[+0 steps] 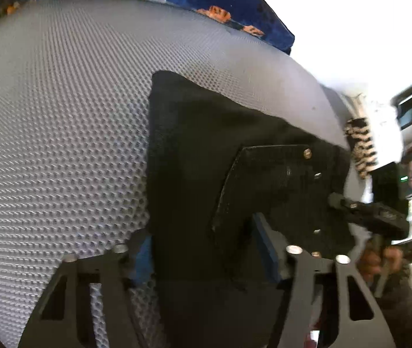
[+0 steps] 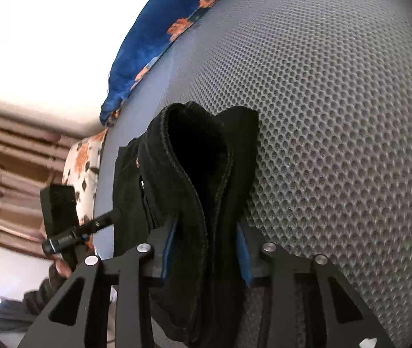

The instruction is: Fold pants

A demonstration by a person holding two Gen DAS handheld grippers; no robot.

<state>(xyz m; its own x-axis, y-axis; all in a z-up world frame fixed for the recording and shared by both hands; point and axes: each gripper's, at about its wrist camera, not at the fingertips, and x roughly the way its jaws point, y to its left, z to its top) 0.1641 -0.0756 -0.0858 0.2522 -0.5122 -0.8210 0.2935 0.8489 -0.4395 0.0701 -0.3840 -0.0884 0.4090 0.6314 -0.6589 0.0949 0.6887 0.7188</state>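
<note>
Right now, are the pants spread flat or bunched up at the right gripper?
Bunched up. The black pants rise in a thick hemmed fold between the right gripper's blue pads, off the grey mat.

- The grey honeycomb mat (image 1: 61, 116) lies bare across the whole stretch left of the black pants (image 1: 194, 150) in the left wrist view, open for a gripper to pass.
- In the right wrist view, the same mat (image 2: 336, 116) is clear to the right of the pants (image 2: 188, 179).
- A blue floral cloth (image 2: 153, 37) bunches along the mat's far edge, bounding that side.
- The pants fill the gap of the right gripper (image 2: 206, 249), so nothing else fits there.
- The other handheld gripper (image 2: 69, 232) and the hand (image 2: 61, 269) holding it crowd the near left edge of the pants.
</note>
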